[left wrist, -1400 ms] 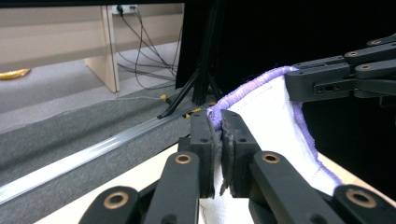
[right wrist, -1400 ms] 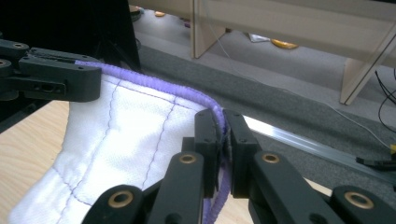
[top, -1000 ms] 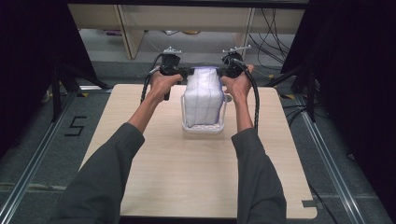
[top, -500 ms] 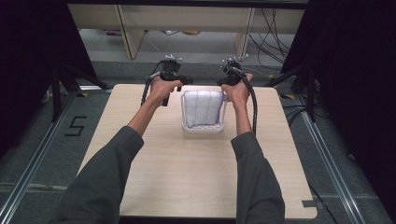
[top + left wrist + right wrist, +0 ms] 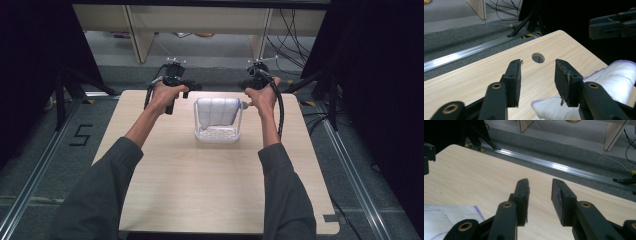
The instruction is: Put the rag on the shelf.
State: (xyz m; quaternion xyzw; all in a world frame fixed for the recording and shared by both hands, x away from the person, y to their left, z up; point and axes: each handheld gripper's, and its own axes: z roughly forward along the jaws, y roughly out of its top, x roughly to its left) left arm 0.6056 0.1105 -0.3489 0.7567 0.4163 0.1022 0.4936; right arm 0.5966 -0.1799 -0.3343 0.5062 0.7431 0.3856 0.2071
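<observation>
A white quilted cloth (image 5: 217, 111) lies folded over the back of a clear plastic basket (image 5: 218, 135) at the table's far middle. My left gripper (image 5: 196, 88) is just left of the cloth and my right gripper (image 5: 244, 87) just right of it, both apart from it. In the left gripper view the jaws (image 5: 537, 66) stand open with nothing between them, the cloth (image 5: 616, 75) below and to the right. The right gripper view has its jaws (image 5: 540, 185) open over bare table, the cloth (image 5: 449, 217) at lower left. Both pairs of jaws have just been opening.
The wooden table (image 5: 210, 190) has a cable hole (image 5: 538, 57) near its far edge. Beyond that edge run a metal floor rail (image 5: 564, 167), shelf legs (image 5: 137, 30) and cables (image 5: 292, 30). Black stands (image 5: 70, 85) flank the table.
Both hands have moved outward, away from the cloth. The cloth, held up tall between the grippers before, has been let go and has sunk lower over the basket.
</observation>
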